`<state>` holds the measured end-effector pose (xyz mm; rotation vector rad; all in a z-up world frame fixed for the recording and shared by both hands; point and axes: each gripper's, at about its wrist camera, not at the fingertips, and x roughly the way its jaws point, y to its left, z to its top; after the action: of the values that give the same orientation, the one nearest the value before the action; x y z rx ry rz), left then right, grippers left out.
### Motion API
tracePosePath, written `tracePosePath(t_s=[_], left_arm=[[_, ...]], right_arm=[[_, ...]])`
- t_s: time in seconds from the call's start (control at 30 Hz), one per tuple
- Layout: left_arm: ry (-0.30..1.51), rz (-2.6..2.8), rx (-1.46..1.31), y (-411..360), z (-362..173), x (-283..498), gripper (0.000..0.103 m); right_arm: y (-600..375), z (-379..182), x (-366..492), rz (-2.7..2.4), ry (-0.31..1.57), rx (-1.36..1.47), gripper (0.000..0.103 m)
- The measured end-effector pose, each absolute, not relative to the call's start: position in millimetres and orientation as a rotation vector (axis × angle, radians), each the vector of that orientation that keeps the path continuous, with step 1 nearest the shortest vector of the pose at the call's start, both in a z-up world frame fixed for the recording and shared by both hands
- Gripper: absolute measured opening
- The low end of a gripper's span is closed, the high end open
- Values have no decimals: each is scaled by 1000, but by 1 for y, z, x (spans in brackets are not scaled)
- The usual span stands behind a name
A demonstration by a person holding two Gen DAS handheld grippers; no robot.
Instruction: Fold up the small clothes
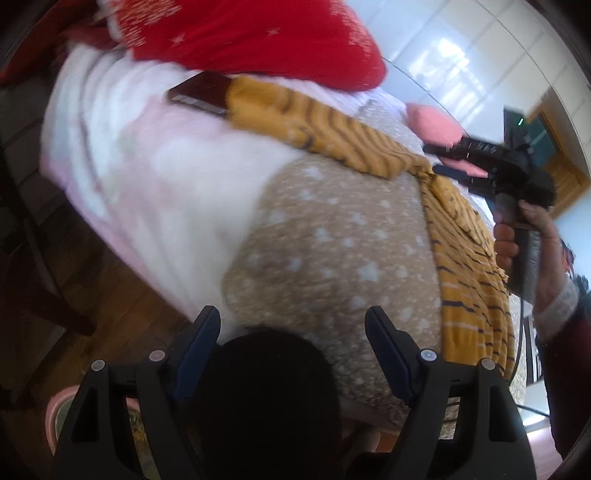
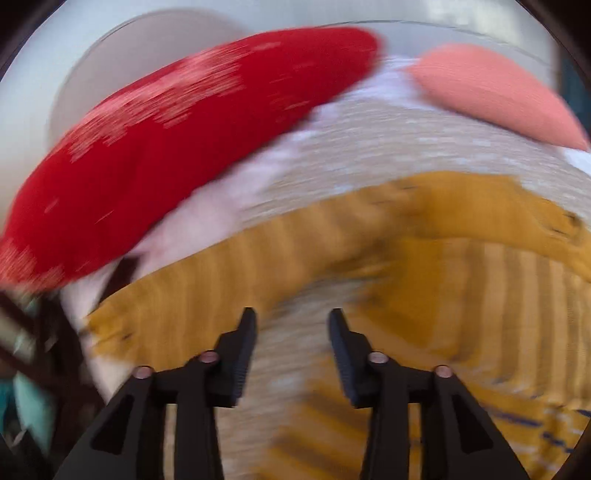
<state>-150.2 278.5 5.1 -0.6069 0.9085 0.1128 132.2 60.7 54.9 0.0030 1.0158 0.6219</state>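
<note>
A mustard-yellow striped garment point(image 1: 373, 147) lies spread on a tan star-patterned blanket point(image 1: 332, 240) on a bed. It also shows in the blurred right wrist view point(image 2: 424, 221). My left gripper point(image 1: 293, 323) is open and empty, held off the near edge of the bed. My right gripper point(image 2: 293, 325) is open and empty just above the garment. The right gripper also shows in the left wrist view point(image 1: 439, 158), held by a hand above the garment's far part.
A red cushion point(image 1: 251, 33) lies at the far side of the bed, also in the right wrist view point(image 2: 166, 147). A pink cushion point(image 1: 432, 122) is behind the garment. A dark phone point(image 1: 199, 92) lies on the pink-white blanket point(image 1: 147, 166). A dark rounded object point(image 1: 269, 398) sits between my left fingers.
</note>
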Motion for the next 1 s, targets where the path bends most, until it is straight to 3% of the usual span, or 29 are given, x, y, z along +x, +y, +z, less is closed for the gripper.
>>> tracePosePath(t_s=[0.13, 0.4, 0.43, 0.47, 0.53, 0.7, 0.83, 1.0], left_arm=[[920, 168, -639, 296, -5, -170, 80], [907, 233, -673, 315, -9, -189, 80], [902, 234, -665, 314, -6, -190, 80], [899, 234, -658, 312, -3, -191, 80], [892, 230, -640, 307, 3, -193, 80], [885, 222, -584, 292, 17, -188, 80], [887, 183, -538, 264, 25, -177, 80], [897, 122, -502, 230, 35, -161, 80]], right_arm=[[165, 51, 73, 842, 923, -291, 65], [272, 1, 8, 835, 723, -723, 65], [275, -1, 13, 830, 734, -706, 50], [274, -1, 20, 852, 782, -638, 21], [264, 5, 30, 818, 828, -537, 7], [184, 61, 59, 704, 763, -266, 7], [67, 96, 92, 501, 728, -61, 7], [-126, 88, 116, 187, 761, 167, 7]])
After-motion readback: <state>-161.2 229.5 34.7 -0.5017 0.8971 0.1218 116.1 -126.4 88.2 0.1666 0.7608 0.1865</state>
